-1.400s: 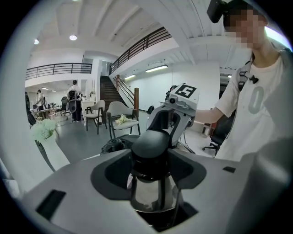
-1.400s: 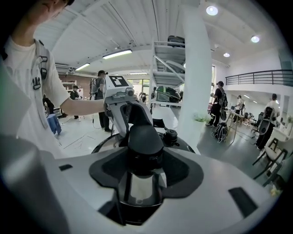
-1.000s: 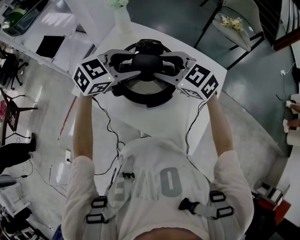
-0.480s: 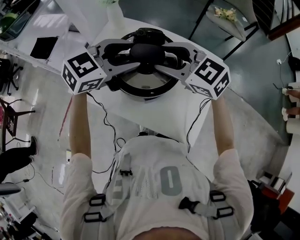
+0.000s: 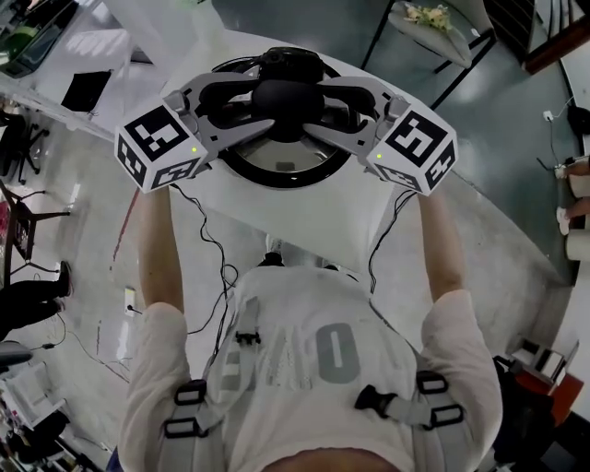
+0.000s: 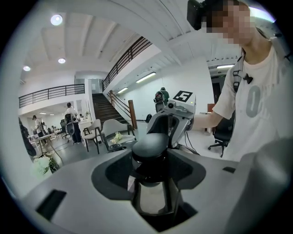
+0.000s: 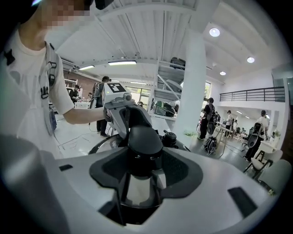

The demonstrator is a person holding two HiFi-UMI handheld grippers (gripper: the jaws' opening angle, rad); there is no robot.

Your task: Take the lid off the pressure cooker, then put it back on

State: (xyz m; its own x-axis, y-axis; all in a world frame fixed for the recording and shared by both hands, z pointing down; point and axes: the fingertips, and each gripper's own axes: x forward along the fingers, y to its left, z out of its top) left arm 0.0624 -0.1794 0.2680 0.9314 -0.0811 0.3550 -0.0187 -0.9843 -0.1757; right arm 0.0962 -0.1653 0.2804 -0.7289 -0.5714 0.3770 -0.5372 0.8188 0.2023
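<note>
Head view: the round steel lid with a black rim (image 5: 277,159) lies at 12 o'clock from the person, over the white table top (image 5: 304,217). The lid's black dome-shaped knob (image 5: 281,95) is at its centre.

Left gripper (image 5: 247,100) reaches the knob from 9 o'clock and right gripper (image 5: 318,100) from 3 o'clock. They meet nose to nose. Their square-marker cubes sit outboard, at 8 o'clock (image 5: 157,147) and 4 o'clock (image 5: 417,150) of the lid.

Left gripper view: the jaws of the left gripper (image 6: 153,160) are clamped round the neck under the knob (image 6: 151,144), with steel showing below it. The opposing gripper is at 12 o'clock beyond the knob.

Right gripper view: the right gripper (image 7: 142,160) has its jaws closed on the same knob (image 7: 144,139). A small black valve (image 7: 169,137) stands at 1 o'clock just behind the knob.

The black cooker fitting (image 5: 288,63) shows at 12 o'clock of the lid's rim. I cannot tell whether the lid rests on the cooker body or hangs clear of it.

Black cables (image 5: 214,249) hang off the table edge at 7 o'clock. A chair (image 5: 429,23) stands well apart at 2 o'clock.
</note>
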